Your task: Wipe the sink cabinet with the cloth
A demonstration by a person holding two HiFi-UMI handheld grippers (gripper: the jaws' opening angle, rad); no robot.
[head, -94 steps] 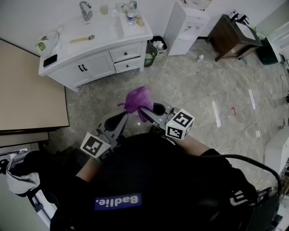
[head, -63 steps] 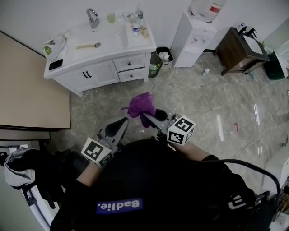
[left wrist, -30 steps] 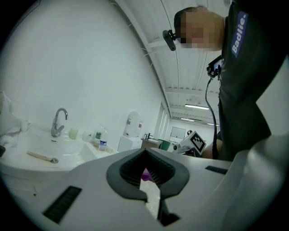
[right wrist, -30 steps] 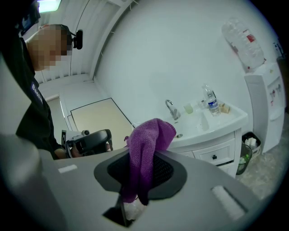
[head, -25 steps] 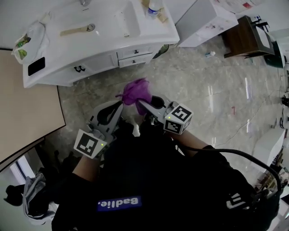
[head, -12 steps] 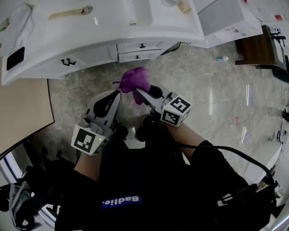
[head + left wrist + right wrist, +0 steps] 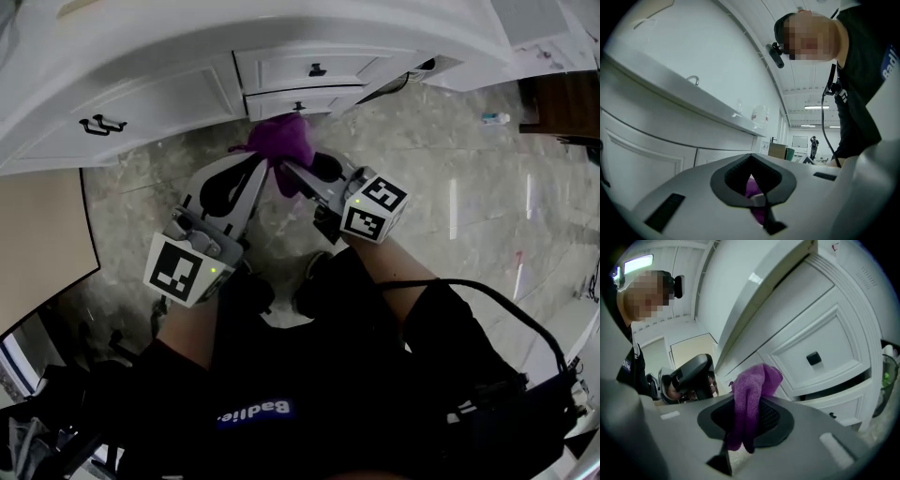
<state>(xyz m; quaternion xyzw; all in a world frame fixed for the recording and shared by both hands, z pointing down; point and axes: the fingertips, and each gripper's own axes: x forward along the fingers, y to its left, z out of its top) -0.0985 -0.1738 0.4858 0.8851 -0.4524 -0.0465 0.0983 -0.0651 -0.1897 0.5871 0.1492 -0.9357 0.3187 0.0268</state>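
One purple cloth (image 7: pixel 281 139) is all the task needs, and it sits bunched in the right gripper (image 7: pixel 294 174), whose jaws are clamped on its middle. In the right gripper view the cloth (image 7: pixel 752 392) rises as a rounded tuft above the pinch, with a shorter tail hanging on the near side. It looks like a soft, looped weave, light and limp. It should flatten under gentle pressure, take any squeeze unharmed, and drag rather than slide on painted wood. The present hold leaves only a small tuft to wipe with. In my judgement, a grip nearer one edge would give more contact and keep the hard jaw tips off the paint. So would a push that spreads the tuft against the panel.

The left gripper (image 7: pixel 255 174) is just beside it, jaws together and holding nothing. In its own view a patch of the cloth (image 7: pixel 752 187) shows through the opening between its fingers, beyond them. Whether its tip touches the fabric I cannot tell.

The white sink cabinet (image 7: pixel 178 94) stands directly ahead, near the tuft but apart from it. The upper drawer (image 7: pixel 820 348), with its dark square knob (image 7: pixel 813 358), is the closest face. The doors with their paired dark handles (image 7: pixel 101 123) lie further to the left. Wiping has not yet begun. Marbled floor (image 7: pixel 450 159) spreads out to the right.
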